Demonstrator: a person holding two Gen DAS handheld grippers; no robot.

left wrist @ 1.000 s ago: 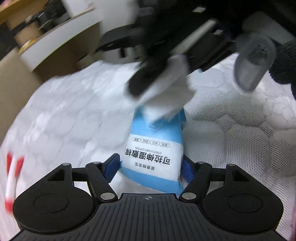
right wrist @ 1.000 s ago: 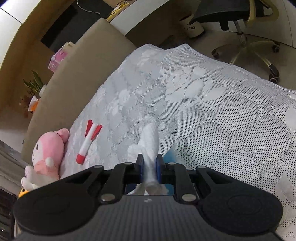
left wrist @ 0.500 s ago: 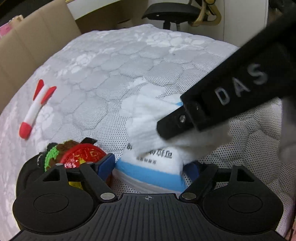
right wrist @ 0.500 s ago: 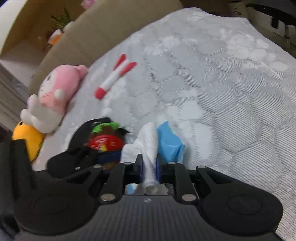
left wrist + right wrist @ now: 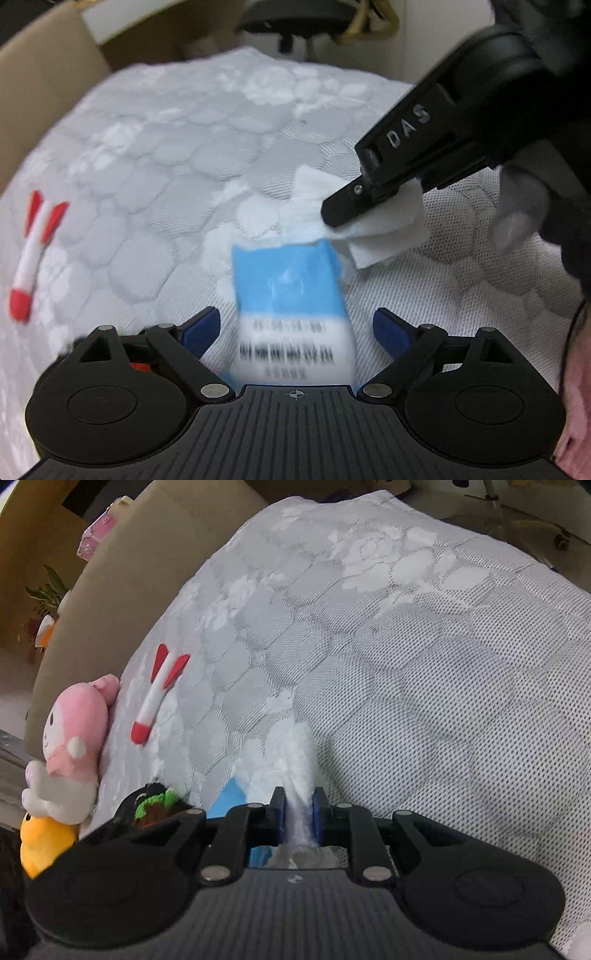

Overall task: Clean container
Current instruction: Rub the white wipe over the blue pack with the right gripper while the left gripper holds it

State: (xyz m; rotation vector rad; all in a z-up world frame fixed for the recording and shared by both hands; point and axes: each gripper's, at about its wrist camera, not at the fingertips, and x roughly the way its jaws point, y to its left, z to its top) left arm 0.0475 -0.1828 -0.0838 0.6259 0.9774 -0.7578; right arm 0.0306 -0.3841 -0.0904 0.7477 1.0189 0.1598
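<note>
Pinching a white wipe point(image 5: 297, 775) tight, the right gripper point(image 5: 298, 814) has its cleaning cloth; the left gripper point(image 5: 295, 328) is opening, freeing the blue pack point(image 5: 291, 295) between its jaws.

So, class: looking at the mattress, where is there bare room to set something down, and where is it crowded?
Free: the wide quilted stretch of the mattress right of the red-and-white toy rocket, running to the far edge. Crowded: the near left, where the pink plush, yellow plush, a crocheted toy and the blue wipes pack cluster.
</note>
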